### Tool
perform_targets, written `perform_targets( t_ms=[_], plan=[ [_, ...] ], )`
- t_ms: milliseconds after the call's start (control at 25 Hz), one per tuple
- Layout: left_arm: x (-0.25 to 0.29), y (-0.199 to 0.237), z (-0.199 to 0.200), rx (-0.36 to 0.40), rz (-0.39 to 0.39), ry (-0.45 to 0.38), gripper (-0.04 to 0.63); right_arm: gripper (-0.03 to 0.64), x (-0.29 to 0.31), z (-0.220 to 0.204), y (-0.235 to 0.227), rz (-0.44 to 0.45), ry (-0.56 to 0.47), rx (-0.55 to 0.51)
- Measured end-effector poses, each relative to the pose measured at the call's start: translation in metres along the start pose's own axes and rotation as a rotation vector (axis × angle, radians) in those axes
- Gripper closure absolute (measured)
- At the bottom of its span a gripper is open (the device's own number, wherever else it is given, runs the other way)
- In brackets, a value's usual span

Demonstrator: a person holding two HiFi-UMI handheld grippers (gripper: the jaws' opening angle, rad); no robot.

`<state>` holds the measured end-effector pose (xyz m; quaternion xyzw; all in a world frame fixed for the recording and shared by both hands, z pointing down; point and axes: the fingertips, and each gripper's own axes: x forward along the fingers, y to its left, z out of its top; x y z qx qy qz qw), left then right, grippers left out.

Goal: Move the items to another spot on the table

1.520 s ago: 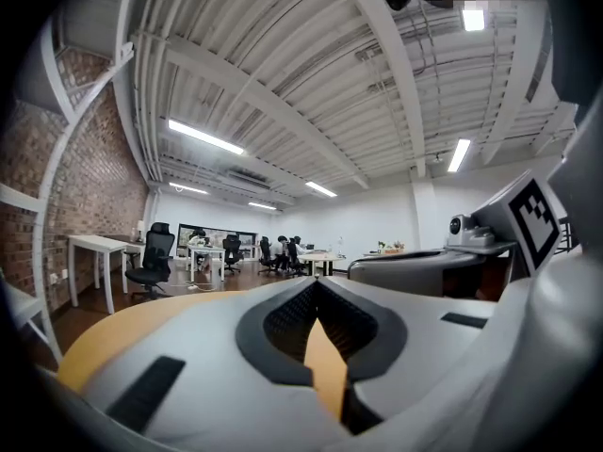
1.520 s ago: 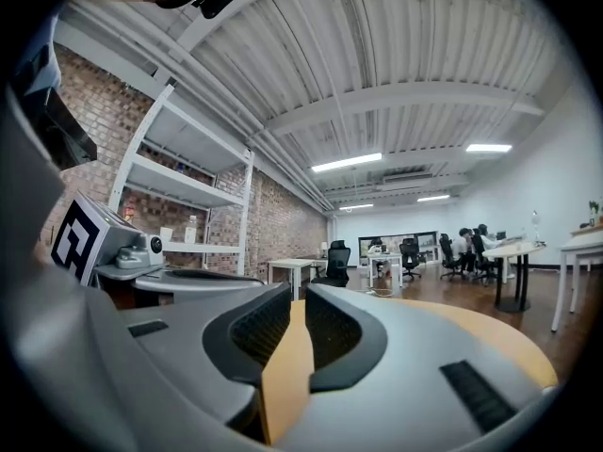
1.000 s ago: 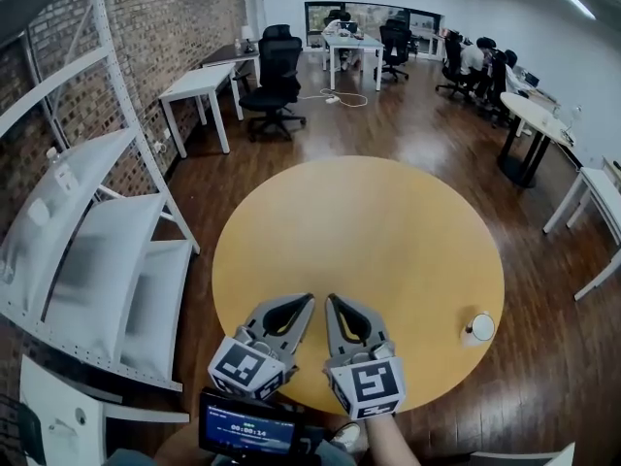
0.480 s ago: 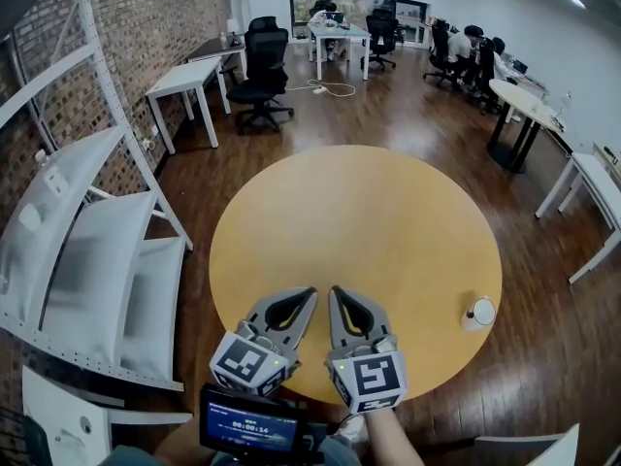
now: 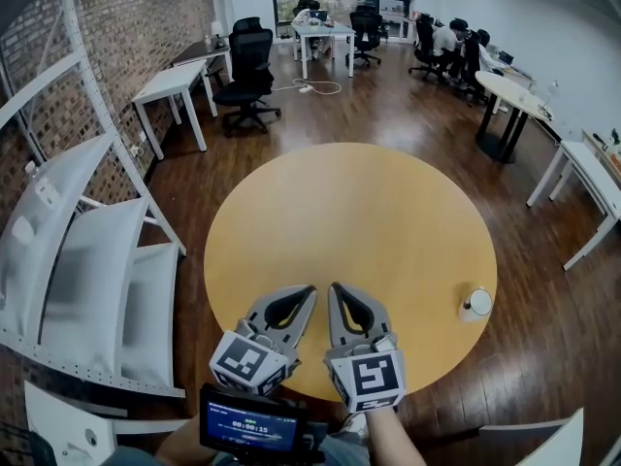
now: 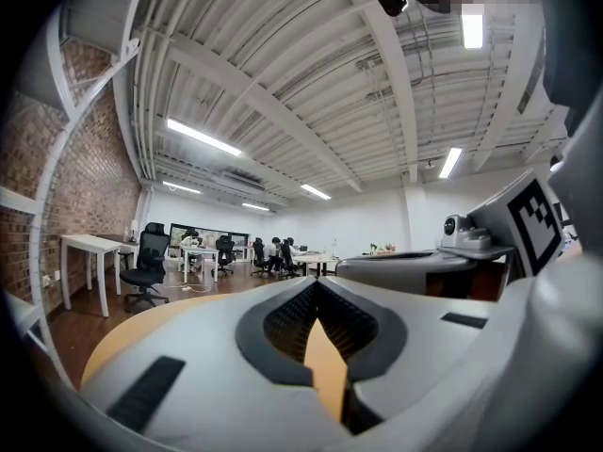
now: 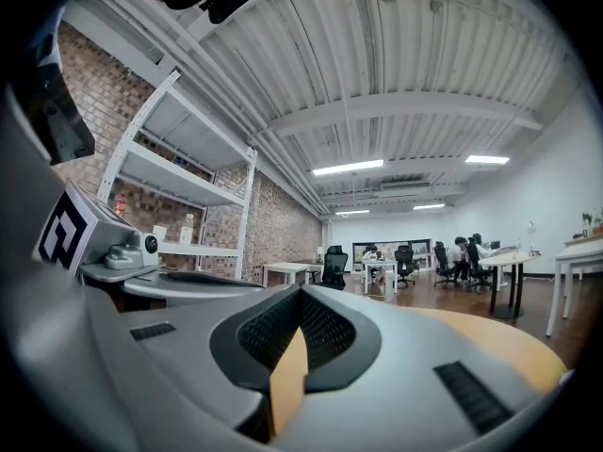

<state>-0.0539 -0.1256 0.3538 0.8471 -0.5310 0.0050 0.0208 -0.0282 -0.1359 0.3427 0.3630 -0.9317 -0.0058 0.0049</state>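
A small white round item (image 5: 475, 305), seemingly a cup or roll, stands at the right edge of the round yellow table (image 5: 359, 212). My left gripper (image 5: 309, 290) and right gripper (image 5: 335, 288) lie side by side over the table's near edge, tips pointing away from me and nearly touching each other. Both are shut with nothing between the jaws. The left gripper view shows the left gripper's (image 6: 316, 286) tips met over the tabletop. In the right gripper view the right gripper's (image 7: 301, 293) tips are met too. The white item is far to the right of both.
A white metal shelf rack (image 5: 87, 250) stands close to the table's left. White desks (image 5: 175, 83) and black office chairs (image 5: 245, 66) stand beyond on the wooden floor. Another round table (image 5: 512, 95) and a white desk (image 5: 582, 178) are at the right. Seated people are at the far end.
Both grippers keep their place side by side, still shut. The head view has drifted a little, so the table and white item sit slightly higher in the picture.
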Motion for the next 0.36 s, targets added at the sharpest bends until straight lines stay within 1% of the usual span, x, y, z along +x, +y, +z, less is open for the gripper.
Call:
perform_targets(
  t_ms=[360],
  plan=[
    [0.0008,0.0043,-0.007,0.0,-0.006,0.019,0.593,0.607,0.003,-0.0042,-0.0004,-0.004,0.0,0.002]
  ],
)
